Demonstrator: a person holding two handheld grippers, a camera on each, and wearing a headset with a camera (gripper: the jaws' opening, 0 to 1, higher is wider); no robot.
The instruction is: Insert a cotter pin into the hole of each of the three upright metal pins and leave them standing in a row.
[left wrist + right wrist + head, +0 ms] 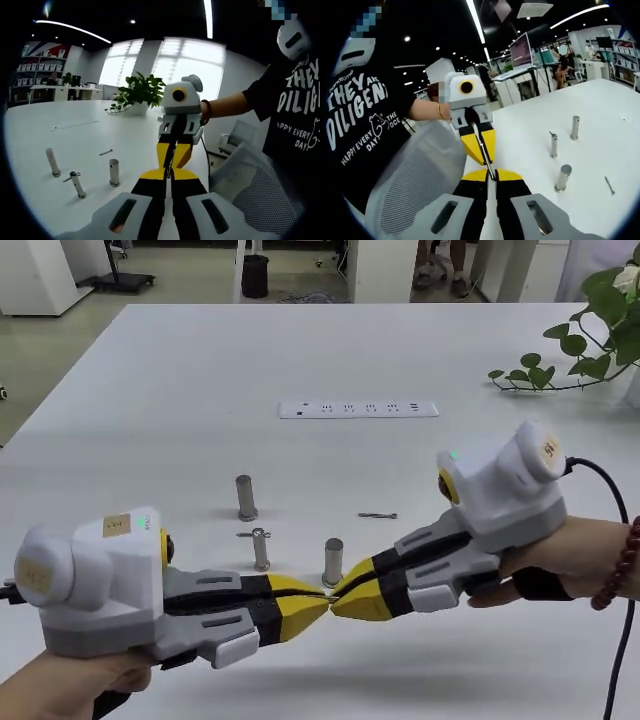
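Doubly clamped cotter pin (482,147), left tongs (318,608) and right tongs (342,600) tip to tip; needed squaring with hole of nearest upright pin (333,560).

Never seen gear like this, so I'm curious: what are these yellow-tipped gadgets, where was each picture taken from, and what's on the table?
A person holds a pinching tool in each hand. The head view comes from their headset; each round view from a camera on one tool. The left tool and right tool meet tip to tip, both shut, apparently on a thin cotter pin. On the white table stand three metal pins: far pin, middle pin carrying a fitted cotter pin, near pin. A loose cotter pin lies beside them, a power strip farther back.
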